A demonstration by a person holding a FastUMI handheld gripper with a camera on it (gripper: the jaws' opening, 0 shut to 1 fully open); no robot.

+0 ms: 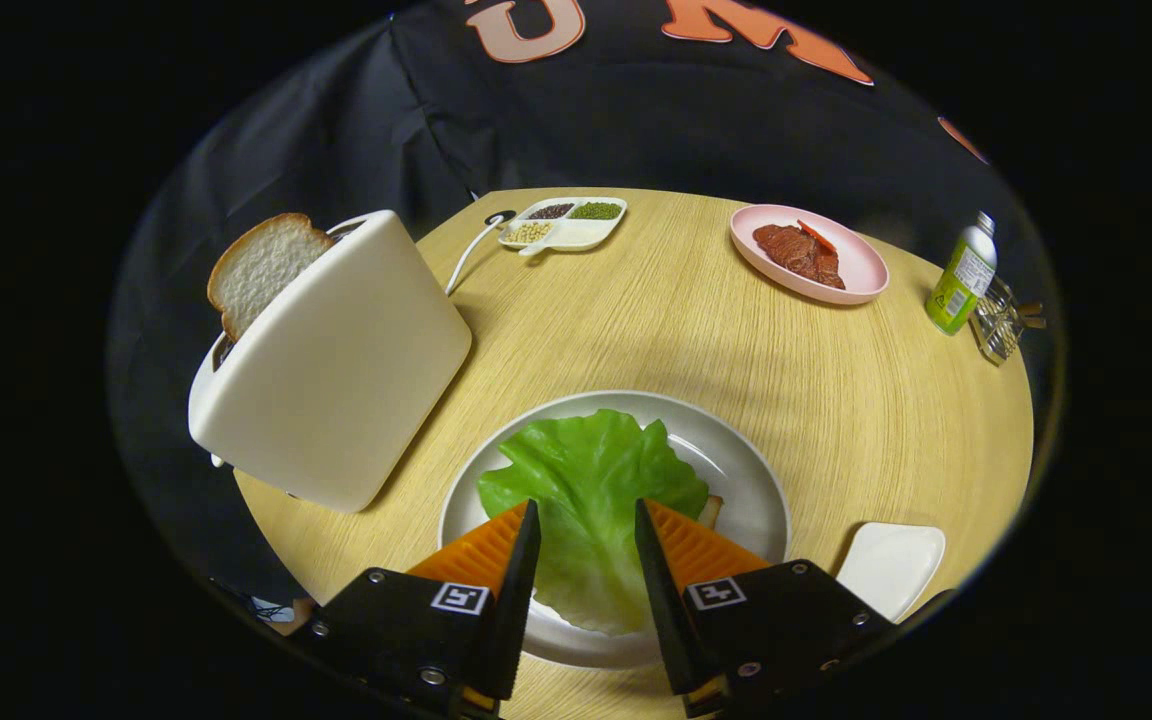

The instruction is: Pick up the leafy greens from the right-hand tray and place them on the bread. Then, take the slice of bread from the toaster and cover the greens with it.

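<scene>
A green leaf of greens [591,500] lies spread on the white plate [746,470] just ahead of me. A corner of bread [711,508] peeks out from under its right edge. My gripper [586,515] hovers over the near part of the leaf, open, with the leaf showing in the gap between the fingers and neither finger pressing on it. To the left stands a white toaster [336,370], and a slice of bread [261,265] sticks up out of its slot.
A small white tray [891,565] sits right of the plate. Farther back on the round wooden table [836,400] are a pink plate with meat [806,255], a divided dish of grains [564,222], a green bottle [961,275] and a small wire rack [1001,320].
</scene>
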